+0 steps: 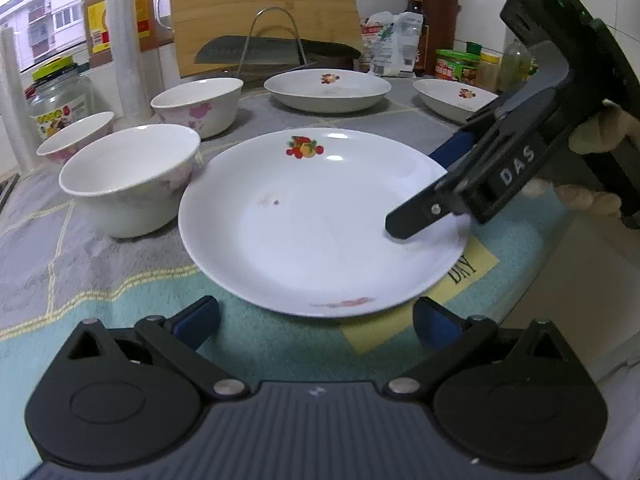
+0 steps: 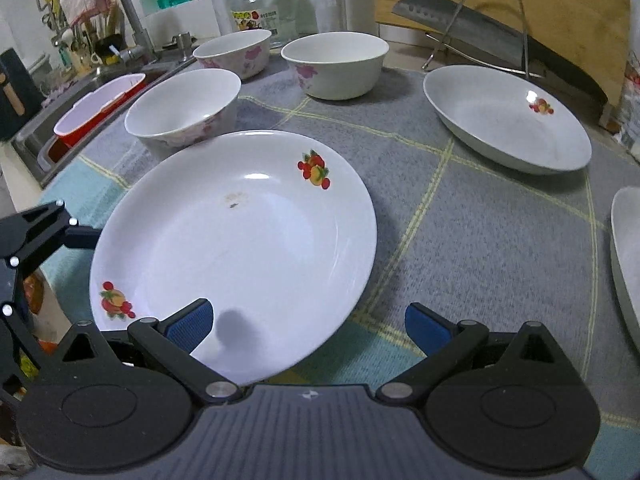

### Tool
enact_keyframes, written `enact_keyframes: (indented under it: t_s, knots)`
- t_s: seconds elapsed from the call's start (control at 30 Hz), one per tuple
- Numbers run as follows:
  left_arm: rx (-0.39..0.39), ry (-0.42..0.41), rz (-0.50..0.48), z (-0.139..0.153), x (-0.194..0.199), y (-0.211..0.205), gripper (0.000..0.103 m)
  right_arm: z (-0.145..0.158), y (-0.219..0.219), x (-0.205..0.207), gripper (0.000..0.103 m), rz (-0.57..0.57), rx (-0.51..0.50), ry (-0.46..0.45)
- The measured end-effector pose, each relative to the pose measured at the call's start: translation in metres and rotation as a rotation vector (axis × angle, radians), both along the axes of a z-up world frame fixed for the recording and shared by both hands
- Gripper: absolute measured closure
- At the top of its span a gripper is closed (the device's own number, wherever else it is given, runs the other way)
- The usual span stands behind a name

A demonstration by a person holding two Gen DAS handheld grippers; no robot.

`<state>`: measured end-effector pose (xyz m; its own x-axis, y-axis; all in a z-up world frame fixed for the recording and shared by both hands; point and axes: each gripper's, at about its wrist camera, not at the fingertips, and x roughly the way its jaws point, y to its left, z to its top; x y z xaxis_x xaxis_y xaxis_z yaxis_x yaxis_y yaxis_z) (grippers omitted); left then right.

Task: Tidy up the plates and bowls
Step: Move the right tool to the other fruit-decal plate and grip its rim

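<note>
A white plate with fruit prints (image 1: 320, 220) (image 2: 236, 248) lies on the mat in front of both grippers. My left gripper (image 1: 316, 324) is open, its fingers either side of the plate's near rim. My right gripper (image 2: 308, 330) is open and straddles the plate's right rim, one finger over the plate and one outside; it also shows in the left wrist view (image 1: 428, 192). Three white bowls with pink flowers (image 1: 128, 176) (image 1: 198, 106) (image 1: 76, 136) stand to the left. Two more plates (image 1: 328, 88) (image 1: 454, 98) lie farther back.
A grey and teal mat (image 2: 460, 216) covers the counter. A cutting board (image 1: 264, 12), a cleaver on a wire rack (image 1: 276, 52), jars (image 1: 60, 96) and bottles (image 1: 416, 20) line the back. A sink with a red tub (image 2: 96, 108) is left of the mat.
</note>
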<state>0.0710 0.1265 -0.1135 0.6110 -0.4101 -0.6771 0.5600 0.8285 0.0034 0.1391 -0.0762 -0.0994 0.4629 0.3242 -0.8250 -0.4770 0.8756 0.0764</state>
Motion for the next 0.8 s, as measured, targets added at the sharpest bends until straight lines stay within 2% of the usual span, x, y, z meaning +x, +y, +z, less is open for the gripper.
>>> enact_keyframes:
  t_s: [0.07,0.23,0.57,0.8]
  knots:
    - [-0.005,-0.005,-0.003,0.000,0.002,0.001,0.000,-0.001,0.005,0.001,0.000,0.018,-0.033,-0.013]
    - [-0.015,-0.016,-0.013,-0.001,0.006,0.003,0.000,-0.001,0.006,0.004,0.000,-0.001,-0.032,-0.003]
    - [-0.038,-0.052,-0.048,-0.004,0.004,0.009,0.000,-0.003,0.002,0.008,0.000,-0.018,-0.012,-0.042]
    - [-0.028,-0.039,-0.104,-0.003,0.011,0.010,0.000,-0.002,0.007,0.018,0.000,0.112,0.029,-0.038]
